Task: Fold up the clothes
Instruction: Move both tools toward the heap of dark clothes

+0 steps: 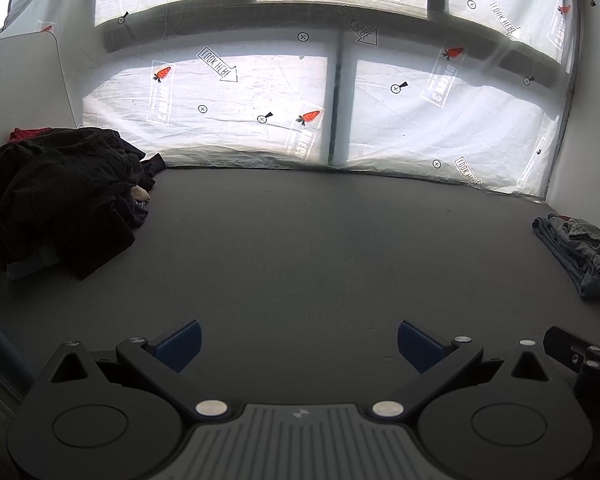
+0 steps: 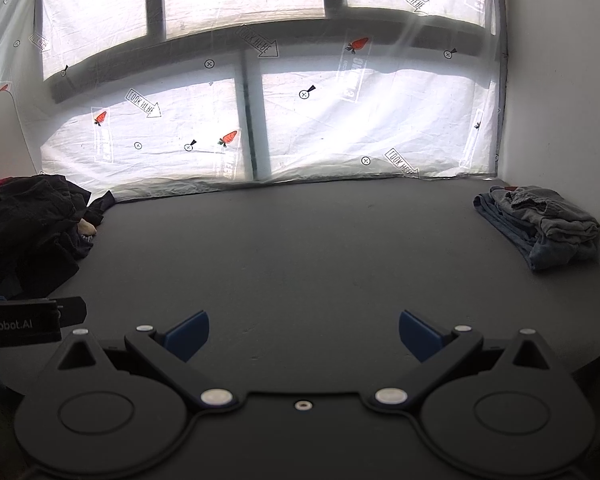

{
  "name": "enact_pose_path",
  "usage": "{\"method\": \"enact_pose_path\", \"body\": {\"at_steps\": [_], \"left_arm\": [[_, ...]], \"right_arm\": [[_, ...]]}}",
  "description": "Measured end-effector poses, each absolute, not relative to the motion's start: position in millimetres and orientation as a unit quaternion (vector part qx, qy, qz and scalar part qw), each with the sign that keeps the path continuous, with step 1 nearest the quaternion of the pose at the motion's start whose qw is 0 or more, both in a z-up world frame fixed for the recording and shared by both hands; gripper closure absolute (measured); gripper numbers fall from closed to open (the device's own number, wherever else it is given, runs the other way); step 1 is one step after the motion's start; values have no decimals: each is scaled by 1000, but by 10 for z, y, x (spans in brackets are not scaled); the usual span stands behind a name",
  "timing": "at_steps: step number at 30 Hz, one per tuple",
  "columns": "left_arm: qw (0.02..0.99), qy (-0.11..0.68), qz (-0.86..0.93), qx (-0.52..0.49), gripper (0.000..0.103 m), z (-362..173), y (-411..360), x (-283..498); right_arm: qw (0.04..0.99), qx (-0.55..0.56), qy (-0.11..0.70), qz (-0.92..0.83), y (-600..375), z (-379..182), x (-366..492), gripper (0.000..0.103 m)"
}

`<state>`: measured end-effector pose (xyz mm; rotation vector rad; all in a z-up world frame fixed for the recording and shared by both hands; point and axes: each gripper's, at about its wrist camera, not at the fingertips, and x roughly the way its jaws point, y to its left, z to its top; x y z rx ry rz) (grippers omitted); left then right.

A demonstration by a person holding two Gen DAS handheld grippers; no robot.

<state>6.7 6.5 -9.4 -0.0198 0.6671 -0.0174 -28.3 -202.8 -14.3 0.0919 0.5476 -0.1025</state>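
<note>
A heap of dark, crumpled clothes [image 1: 60, 196] lies at the far left of the dark grey table [image 1: 300, 248]; it also shows in the right wrist view [image 2: 28, 228]. A folded grey garment [image 1: 580, 252] lies at the right edge, seen too in the right wrist view [image 2: 540, 224]. My left gripper [image 1: 298, 344] is open and empty, low over the table's near middle. My right gripper [image 2: 304, 336] is open and empty beside it. Each gripper's body shows at the edge of the other's view.
A white printed sheet [image 1: 240, 112] over a window backs the table. White walls stand at the right [image 2: 560, 100] and a white panel at the left [image 1: 20, 88]. A red cloth [image 1: 26, 134] peeks behind the dark heap.
</note>
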Motion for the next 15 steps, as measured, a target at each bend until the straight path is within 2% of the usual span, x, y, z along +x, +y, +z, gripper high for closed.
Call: {"method": "enact_pose_path", "body": {"at_steps": [8,15], "left_arm": [[940,338,-15,-47,0,-253,-236,359],[940,336,20,-64,0,-175,-478,807]], "right_arm": [[964,50,243,-100,-2465,-177,-157,0],[966,74,233,-82,-2872,-246,533,0]]}}
